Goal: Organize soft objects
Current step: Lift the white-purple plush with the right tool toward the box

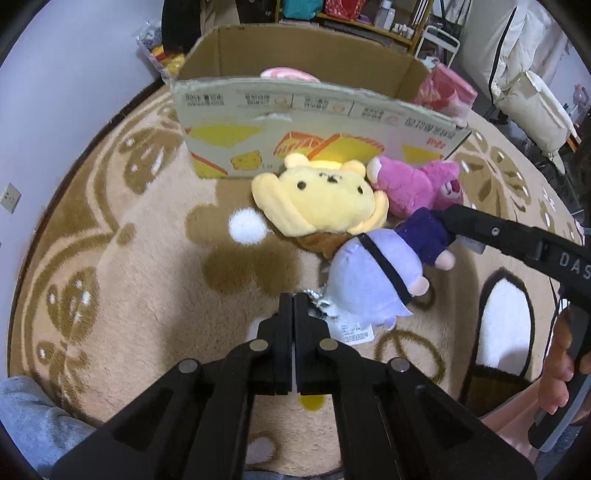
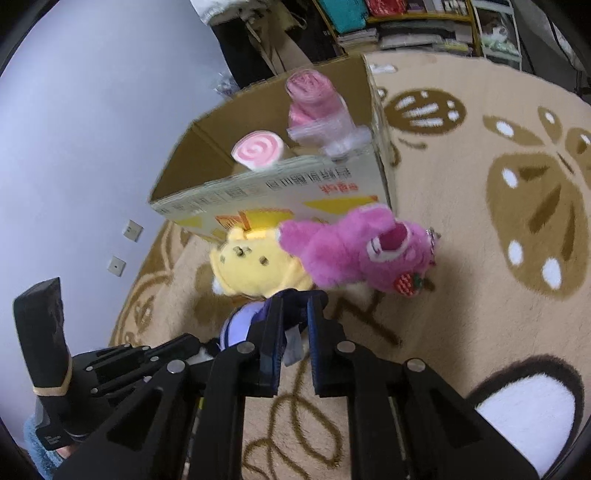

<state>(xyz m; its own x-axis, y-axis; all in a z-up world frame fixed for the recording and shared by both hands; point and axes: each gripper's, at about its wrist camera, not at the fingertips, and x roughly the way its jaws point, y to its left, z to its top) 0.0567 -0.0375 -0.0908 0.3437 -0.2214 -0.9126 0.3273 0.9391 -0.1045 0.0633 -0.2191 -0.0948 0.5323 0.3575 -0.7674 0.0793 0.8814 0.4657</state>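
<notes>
An open cardboard box (image 1: pixel 317 122) stands on the rug; it also shows in the right wrist view (image 2: pixel 266 192). In front of it lie a yellow bear plush (image 1: pixel 317 199) (image 2: pixel 255 266) and a pink bear plush (image 1: pixel 417 181) (image 2: pixel 354 251). A lilac-haired doll in dark purple clothes (image 1: pixel 376 273) (image 2: pixel 240 325) lies nearest. My right gripper (image 2: pixel 293 306) is shut on the doll's purple body; its arm (image 1: pixel 517 240) reaches in from the right. My left gripper (image 1: pixel 293 306) is shut and empty, beside the doll's keychain and tag. A pink swirl plush (image 2: pixel 258 149) and a bagged pink item (image 2: pixel 314 107) sit in the box.
A round beige rug with brown patterns (image 1: pixel 129 258) covers the floor. A pink package (image 1: pixel 447 92) lies right of the box. Shelves and clutter (image 1: pixel 369 18) stand behind. A white padded chair (image 1: pixel 532 99) is at the far right. A wall (image 2: pixel 92 110) is at the left.
</notes>
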